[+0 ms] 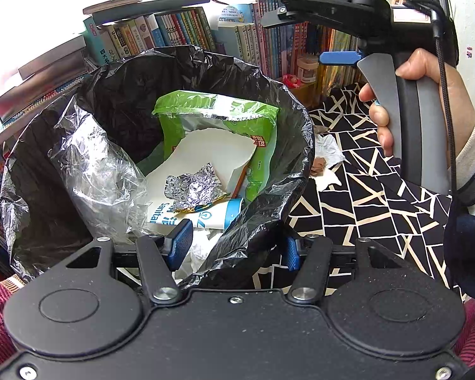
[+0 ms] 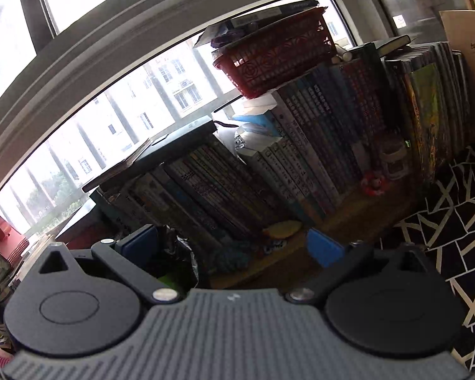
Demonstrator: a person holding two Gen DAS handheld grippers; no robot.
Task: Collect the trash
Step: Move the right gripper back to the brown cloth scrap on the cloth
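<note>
The left gripper (image 1: 234, 242) straddles the near rim of a black-lined trash bin (image 1: 262, 196), its blue pads apart with one inside the rim and one outside; whether they pinch the liner cannot be told. Ahead of it, inside the bin, lie a green wrapper (image 1: 243, 120), a ball of crumpled foil (image 1: 193, 186), clear plastic film (image 1: 101, 164) and torn white card (image 1: 212, 148). To its right, outside the bin on a black-and-cream patterned cloth (image 1: 380, 209), a crumpled tissue (image 1: 327, 155) remains uncollected. The right gripper (image 2: 234, 248) is held high beyond the bin, jaws wide apart and empty, facing a row of books (image 2: 300, 158); a hand (image 1: 408, 95) grips its handle. The risk from here appears twofold: the loose liner could slip off the rim if tugged, and the tissue, partly shielded by the bin's edge, could be missed.
</note>
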